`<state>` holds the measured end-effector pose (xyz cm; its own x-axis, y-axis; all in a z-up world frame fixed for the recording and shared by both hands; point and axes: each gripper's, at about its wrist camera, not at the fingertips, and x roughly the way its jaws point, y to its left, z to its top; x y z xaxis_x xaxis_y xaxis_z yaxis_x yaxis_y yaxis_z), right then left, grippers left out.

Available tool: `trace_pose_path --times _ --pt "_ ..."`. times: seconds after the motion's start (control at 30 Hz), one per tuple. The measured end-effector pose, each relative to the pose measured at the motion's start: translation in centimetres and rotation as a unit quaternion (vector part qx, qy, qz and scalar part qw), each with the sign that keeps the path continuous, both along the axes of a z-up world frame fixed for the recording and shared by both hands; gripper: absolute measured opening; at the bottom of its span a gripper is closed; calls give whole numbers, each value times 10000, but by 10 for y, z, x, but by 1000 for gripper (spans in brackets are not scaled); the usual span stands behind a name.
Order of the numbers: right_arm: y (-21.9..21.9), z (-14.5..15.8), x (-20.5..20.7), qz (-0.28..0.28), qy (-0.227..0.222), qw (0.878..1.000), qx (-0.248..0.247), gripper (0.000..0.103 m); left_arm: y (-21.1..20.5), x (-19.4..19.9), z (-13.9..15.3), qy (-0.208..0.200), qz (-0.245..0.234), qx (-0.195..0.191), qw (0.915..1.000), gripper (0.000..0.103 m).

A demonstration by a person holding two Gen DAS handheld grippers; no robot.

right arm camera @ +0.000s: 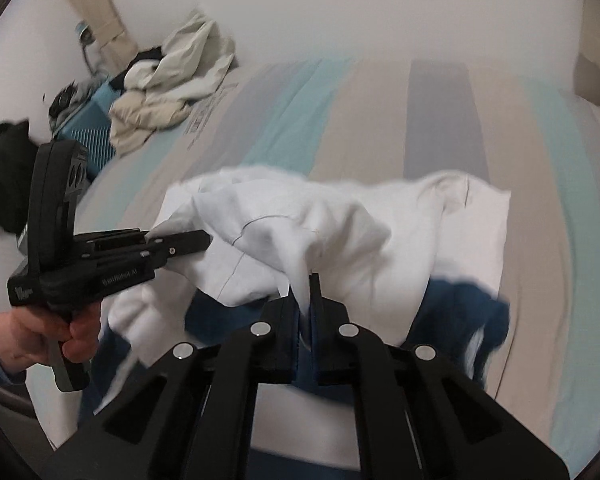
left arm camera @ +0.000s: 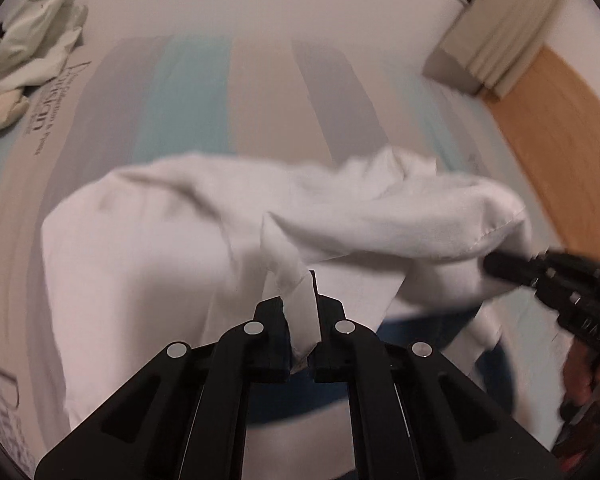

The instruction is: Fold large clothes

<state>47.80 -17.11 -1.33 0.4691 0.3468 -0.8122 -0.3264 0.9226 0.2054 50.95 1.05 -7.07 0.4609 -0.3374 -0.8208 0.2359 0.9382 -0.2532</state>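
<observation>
The white garment point(left arm camera: 172, 248) hangs bunched between the two tongs over the striped bed cover point(left arm camera: 188, 92), one fold of it pinched in the left gripper point(left arm camera: 302, 304) and another in the right gripper point(right arm camera: 305, 300), so folding seems barely begun, with flattening and every crease left. Writing beyond the left gripper on the cover is too blurred to read.

Left gripper point(left arm camera: 302, 308) pinches a fold of the white garment point(left arm camera: 148, 240) above the striped bedsheet point(left arm camera: 188, 92), right gripper point(left arm camera: 496, 266) clamping its far edge.
</observation>
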Motion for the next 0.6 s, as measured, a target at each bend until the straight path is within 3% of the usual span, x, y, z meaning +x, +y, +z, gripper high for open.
trace_pose_path --times 0.2,0.43,0.53,0.57,0.6 --pt "7 -34 -49 56 64 9991 -413 3 -12 -57 -30 16 90 395 9992 4" --pt "7 -82 -81 -55 372 9967 -719 3 -22 -76 -65 157 60 717 9973 6" --pt "7 -90 -84 -147 462 9955 -809 9 -23 -79 -69 165 142 904 9957 25" --pt "6 -89 -85 -226 477 9954 -799 22 -22 -84 -67 142 228 993 9947 49" --pt "6 -85 -87 -259 491 9957 -735 49 -19 -90 -63 56 358 1068 9936 80"
